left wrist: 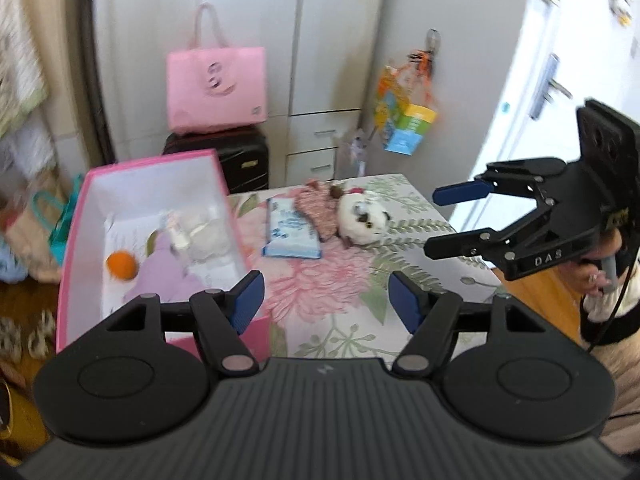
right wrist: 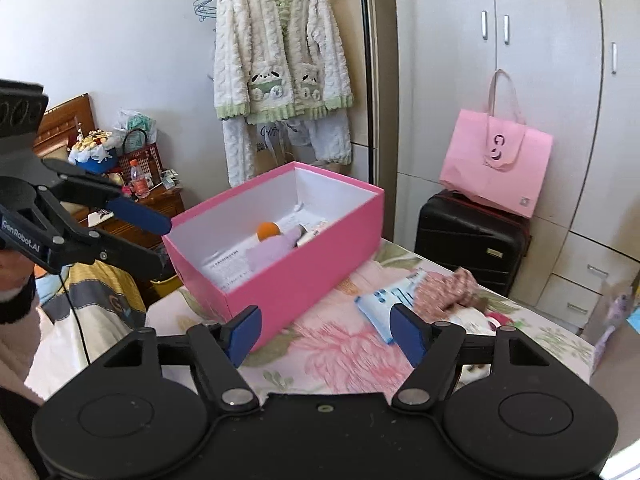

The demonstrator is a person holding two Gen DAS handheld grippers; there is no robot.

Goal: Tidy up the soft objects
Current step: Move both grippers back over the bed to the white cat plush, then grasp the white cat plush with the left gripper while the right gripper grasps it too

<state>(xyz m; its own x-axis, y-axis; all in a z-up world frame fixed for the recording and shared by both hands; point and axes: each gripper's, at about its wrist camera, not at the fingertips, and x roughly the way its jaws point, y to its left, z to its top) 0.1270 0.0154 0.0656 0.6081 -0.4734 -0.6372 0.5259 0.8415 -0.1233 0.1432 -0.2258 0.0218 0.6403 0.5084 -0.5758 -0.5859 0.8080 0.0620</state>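
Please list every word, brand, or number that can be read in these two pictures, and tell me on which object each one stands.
"DAS": on the body of the right gripper, seen from the left wrist.
"GenRobot.AI": on the body of the left gripper, seen from the right wrist.
Blue wipes pack: print too blurred to read.
Printed paper inside the pink box: too small to read.
Pink paper bag: a cut-out logo, no readable word.

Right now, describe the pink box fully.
The pink box is a rectangular, cardboard-looking container, pink outside and white inside, open with no lid on it. It stands upright on the floral cloth. Inside lie an orange ball, a lilac soft item, white bundled items and printed paper.
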